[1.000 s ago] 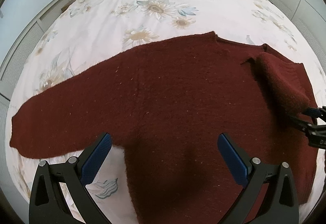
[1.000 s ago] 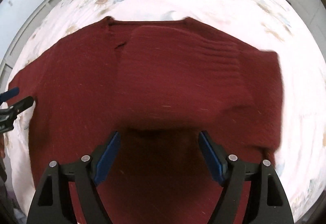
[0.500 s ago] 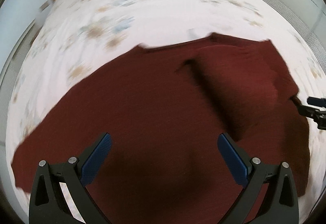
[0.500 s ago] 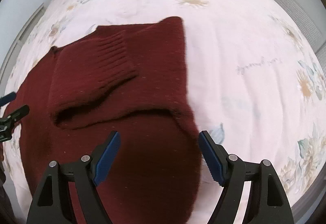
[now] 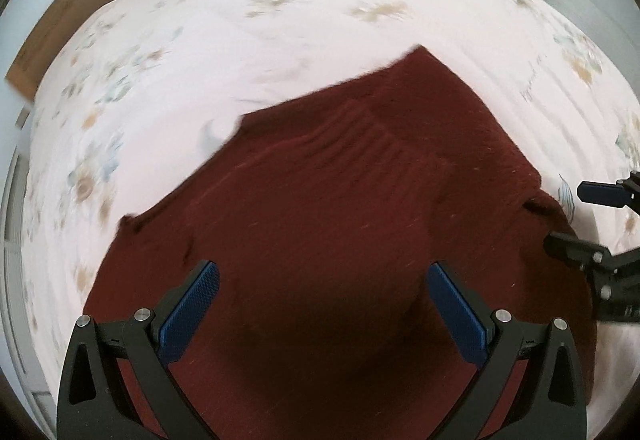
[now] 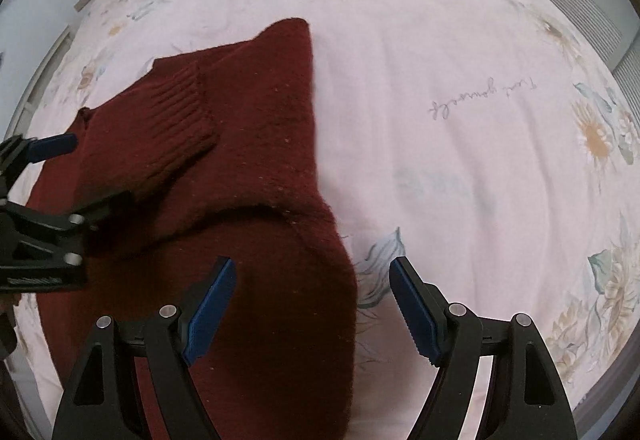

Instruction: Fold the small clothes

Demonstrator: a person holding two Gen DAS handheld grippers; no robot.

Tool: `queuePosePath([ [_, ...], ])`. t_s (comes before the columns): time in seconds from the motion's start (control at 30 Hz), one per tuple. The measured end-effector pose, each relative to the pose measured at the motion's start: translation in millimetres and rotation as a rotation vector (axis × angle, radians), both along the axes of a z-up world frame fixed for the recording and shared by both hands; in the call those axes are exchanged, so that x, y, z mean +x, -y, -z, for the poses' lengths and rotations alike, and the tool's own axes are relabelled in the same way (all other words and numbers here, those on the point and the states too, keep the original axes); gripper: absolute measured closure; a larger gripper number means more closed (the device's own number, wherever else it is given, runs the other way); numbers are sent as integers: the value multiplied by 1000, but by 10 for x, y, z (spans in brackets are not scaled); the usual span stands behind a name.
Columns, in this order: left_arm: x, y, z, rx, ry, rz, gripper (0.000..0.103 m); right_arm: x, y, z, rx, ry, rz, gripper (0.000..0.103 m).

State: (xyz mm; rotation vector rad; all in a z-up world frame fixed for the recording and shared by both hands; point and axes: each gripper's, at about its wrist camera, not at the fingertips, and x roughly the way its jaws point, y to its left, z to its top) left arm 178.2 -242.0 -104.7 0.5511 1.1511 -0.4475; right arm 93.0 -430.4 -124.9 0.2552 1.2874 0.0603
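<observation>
- We are hovering the left tool (image 5: 322, 314), spread and empty, over the maroon sweater (image 5: 340, 208) lying on the floral bedspread (image 5: 280, 40).
- We are holding the right tool (image 6: 312, 314) spread astride the sweater's right edge, likely to fold it inward.

A dark red knitted sweater (image 6: 256, 168) lies flat on a pale floral bedspread (image 6: 460, 88). One sleeve is folded inward across the body, its ribbed cuff (image 6: 182, 112) resting on top near the neckline
</observation>
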Motion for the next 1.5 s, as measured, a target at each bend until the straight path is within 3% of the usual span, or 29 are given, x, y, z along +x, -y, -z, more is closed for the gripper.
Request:
queuePosePath([
  [0.13, 43, 224, 259, 49, -45, 30, 3, -12, 87, 38, 11, -2, 12, 23],
  [0.2, 80, 291, 371, 76, -59, 27, 16, -11, 89, 59, 20, 0, 8, 23],
  [0.27, 120, 313, 477, 80, -93, 29, 41, -9, 79, 82, 24, -1, 4, 23],
  [0.33, 167, 265, 489, 62, -96, 14, 58, 3, 65, 103, 25, -4, 3, 23],
  [0.37, 188, 240, 474, 53, -93, 7, 74, -5, 72, 105, 25, -5, 3, 23],
  [0.43, 242, 137, 395, 34, -75, -18, 88, 3, 49, 110, 25, -5, 2, 23],
  [0.57, 360, -205, 111, -96, -43, -98, 88, 24, 11, 105, 22, -3, -5, 23],
  [0.77, 349, -860, -266, -195, 33, -211, 88, 59, -40, 77, 29, 15, -22, 23],
  [0.93, 348, -1300, -294, -235, 54, -332, 88, 55, -95, 84, 24, 12, -28, 23],
  [1.1, 144, -1513, -328, -232, 28, -430, 88, 51, -138, 108, 11, 3, -37, 23],
  [1.33, -95, -1858, -36, -252, -80, -571, 85, 24, -155, 129, -6, -10, -35, 23],
  [1.5, -103, -2050, 45, -298, -148, -614, 80, 9, -143, 139, -11, -17, -39, 23],
])
